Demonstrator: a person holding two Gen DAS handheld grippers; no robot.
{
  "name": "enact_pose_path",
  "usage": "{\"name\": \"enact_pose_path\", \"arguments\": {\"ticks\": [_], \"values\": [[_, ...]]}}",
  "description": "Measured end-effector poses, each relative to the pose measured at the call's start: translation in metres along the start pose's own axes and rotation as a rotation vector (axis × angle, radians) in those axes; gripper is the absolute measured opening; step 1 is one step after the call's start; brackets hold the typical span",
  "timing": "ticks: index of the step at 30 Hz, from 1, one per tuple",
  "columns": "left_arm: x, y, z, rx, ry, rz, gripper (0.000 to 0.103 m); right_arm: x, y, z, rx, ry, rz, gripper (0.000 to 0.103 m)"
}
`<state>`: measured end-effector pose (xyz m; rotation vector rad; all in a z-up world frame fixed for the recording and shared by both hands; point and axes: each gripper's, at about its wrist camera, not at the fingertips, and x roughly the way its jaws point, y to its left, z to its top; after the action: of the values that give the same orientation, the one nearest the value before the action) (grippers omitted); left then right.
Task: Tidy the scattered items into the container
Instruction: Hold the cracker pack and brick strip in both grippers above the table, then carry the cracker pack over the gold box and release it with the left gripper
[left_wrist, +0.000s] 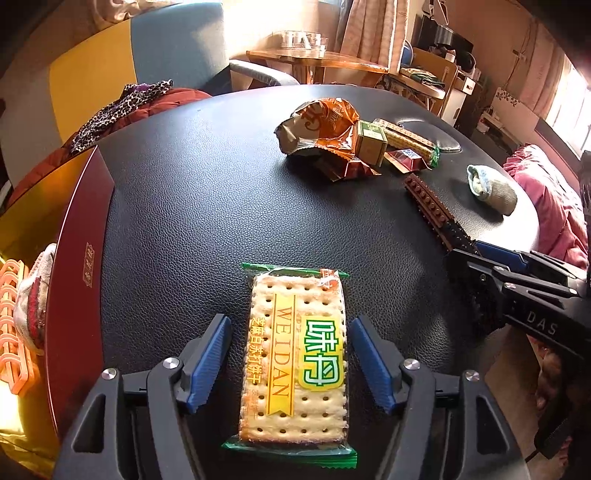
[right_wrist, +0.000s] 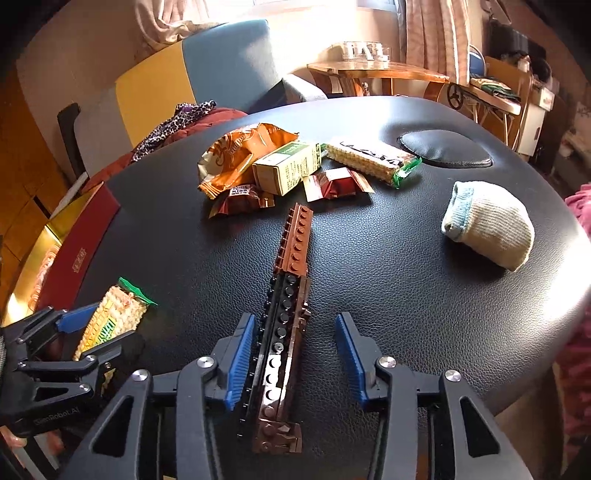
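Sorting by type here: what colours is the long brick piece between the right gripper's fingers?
The brick piece is brown at the far end, black nearer; clearest in the right wrist view.

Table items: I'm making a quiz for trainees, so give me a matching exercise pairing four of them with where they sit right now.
Things:
1. cracker pack
2. brick bar
3. rolled sock
4. small green carton

Places:
A. alone on the table's right side
B. between the open left gripper's fingers
C. in the snack pile at the far side
D. between the open right gripper's fingers

Pairs: 1-B, 2-D, 3-A, 4-C
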<state>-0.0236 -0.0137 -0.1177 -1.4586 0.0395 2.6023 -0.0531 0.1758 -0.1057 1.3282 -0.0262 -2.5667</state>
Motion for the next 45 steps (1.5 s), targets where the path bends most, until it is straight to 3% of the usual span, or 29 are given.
{"name": "enact_pose_path", "arguments": {"ticks": [4,8,16,20,32,39,45], "values": [[-0.003,0.002,0.000,-0.009,0.018,-0.004,0.069,0.000,0.006,0.000,-0.017,0.004,-0.038,0.044],[-0.006,0.013,0.002,-0.058,0.031,-0.055,0.069,-0.001,0.002,-0.002,0.001,-0.001,-0.023,0.044],[-0.002,0.000,0.000,0.040,0.033,0.008,0.066,-0.001,0.002,-0.004,-0.013,-0.008,-0.011,0.047],[-0.007,-0.003,-0.001,0.035,0.030,0.015,0.050,0.000,0.002,-0.004,-0.008,-0.011,-0.009,0.048],[-0.023,0.006,0.000,-0.011,-0.022,0.057,0.049,0.002,0.012,-0.003,-0.028,0.006,-0.051,0.053],[-0.050,0.011,0.002,-0.027,-0.091,0.022,0.049,0.002,0.012,-0.001,0.003,0.014,-0.066,0.053],[-0.073,0.033,-0.001,-0.080,-0.127,0.036,0.049,0.003,0.015,-0.001,-0.011,0.017,-0.088,0.053]]}}
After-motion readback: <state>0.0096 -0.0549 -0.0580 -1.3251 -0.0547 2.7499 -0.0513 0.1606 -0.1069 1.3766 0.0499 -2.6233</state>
